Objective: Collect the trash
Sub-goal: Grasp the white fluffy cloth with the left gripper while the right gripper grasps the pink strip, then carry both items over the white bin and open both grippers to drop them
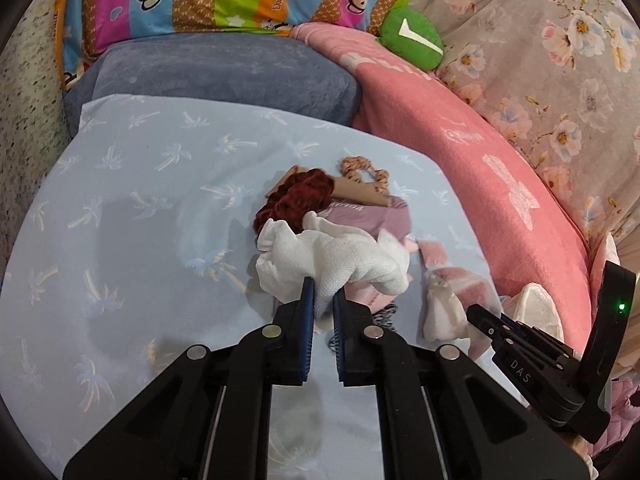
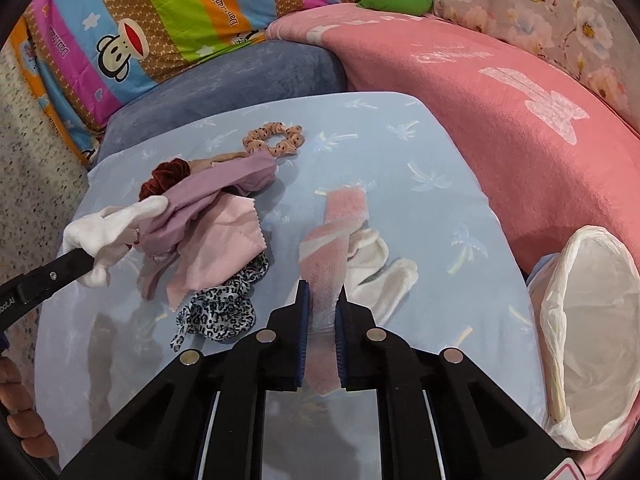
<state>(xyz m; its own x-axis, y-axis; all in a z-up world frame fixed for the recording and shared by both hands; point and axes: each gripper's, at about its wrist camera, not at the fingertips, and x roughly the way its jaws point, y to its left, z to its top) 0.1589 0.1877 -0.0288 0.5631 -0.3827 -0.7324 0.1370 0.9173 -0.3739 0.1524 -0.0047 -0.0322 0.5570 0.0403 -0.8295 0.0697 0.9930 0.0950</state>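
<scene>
Bedding fills both views: a pale blue palm-print sheet covers the bed, with a pink blanket along its right side, a grey-blue cushion at the far end, and a striped cartoon-monkey quilt beyond that. At the near right, resting against the blanket, a bin lined with a white plastic bag gapes open. It lies just right of the right gripper, so that arm looks the nearer one for dropping trash.

On the sheet sits a loose heap: a lilac cloth, a pale pink cloth, a leopard-print scrunchie, a dark red scrunchie and a peach dotted scrunchie farthest away.

Narrowed on a pink-and-white striped cloth, the right gripper holds a strip whose long axis runs away from it toward the far end. The left gripper, to the left, is pinched on a crumpled white tissue above the heap.
</scene>
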